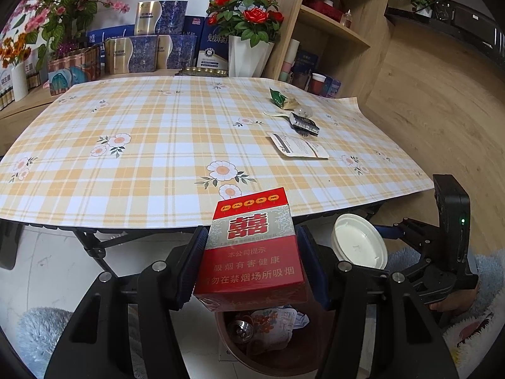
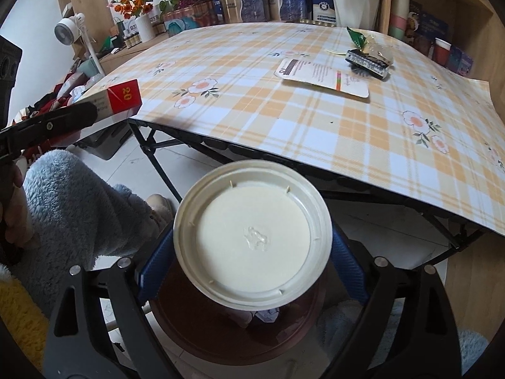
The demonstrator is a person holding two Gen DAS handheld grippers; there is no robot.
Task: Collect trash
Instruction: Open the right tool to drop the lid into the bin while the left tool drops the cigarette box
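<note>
Half of bin (image 2: 195, 331) hidden under lid (image 2: 252, 237)

table (image 1: 132, 145): plaid floral cloth | behind table: wooden shelf (image 1: 331, 22), flowerpots, boxes | under table: pale tiled floor (image 1: 56, 252)

Black plastic grippers (image 1: 252, 262), blue ribbed pads (image 1: 189, 265), silver screws (image 1: 159, 266) on the arms. Green light (image 1: 463, 220) lit on the right gripper (image 2: 252, 252) housing. Fluffy pale-blue sleeve (image 2: 79, 202).
</note>
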